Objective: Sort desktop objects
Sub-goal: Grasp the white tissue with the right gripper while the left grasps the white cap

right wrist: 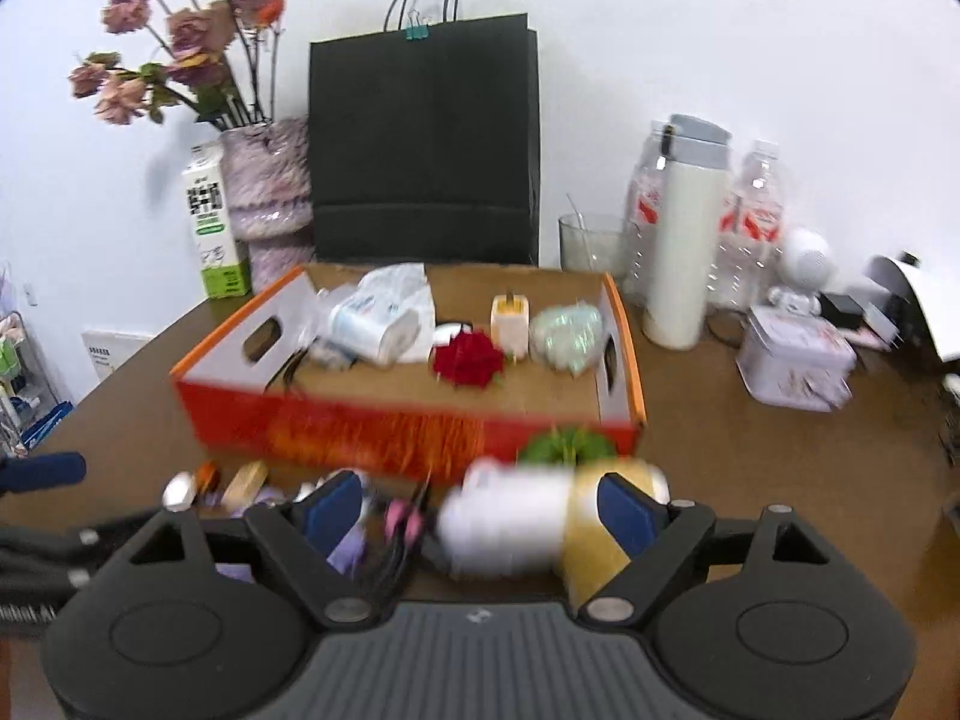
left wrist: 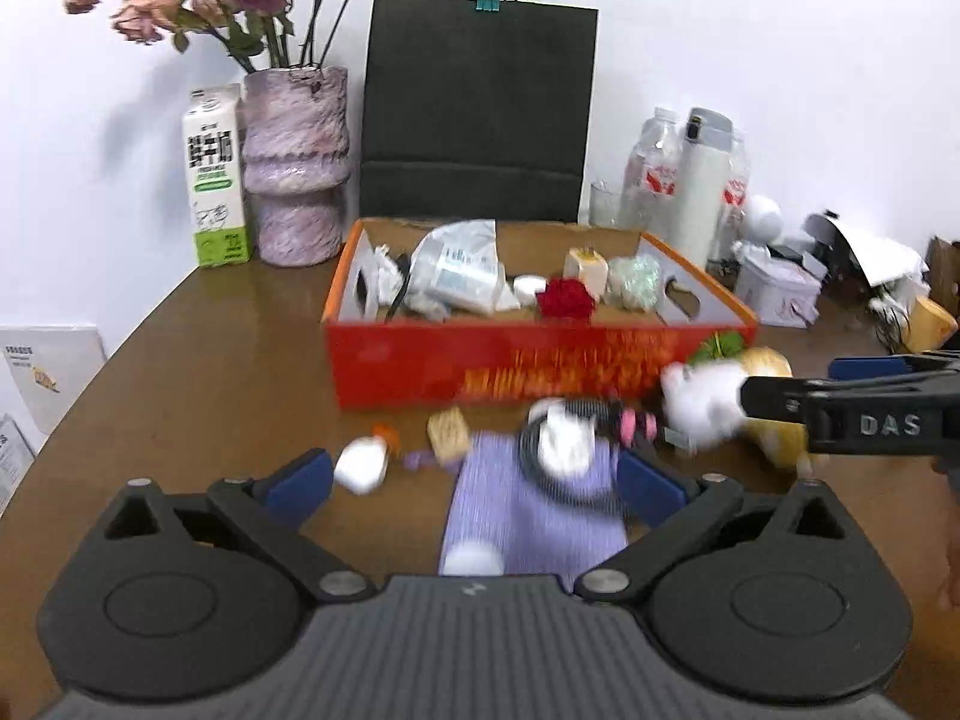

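Orange box (left wrist: 540,360) – print blurred, right tongs (left wrist: 750,399) marked "DAS"

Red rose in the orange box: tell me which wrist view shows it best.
The right wrist view: the red rose sits nearer, whole and fairly sharp on the floor of the orange box. The left wrist view shows it smaller, farther back.

Box (left wrist: 540,366) in middle of table (left wrist: 198,372); bag (left wrist: 480,114) behind box. Vase (left wrist: 297,162) left of bag, carton (left wrist: 216,174) left of vase. Bottles (right wrist: 750,216) and flask (right wrist: 684,234) right of box. Small items before box, cloth (left wrist: 528,516) under some.
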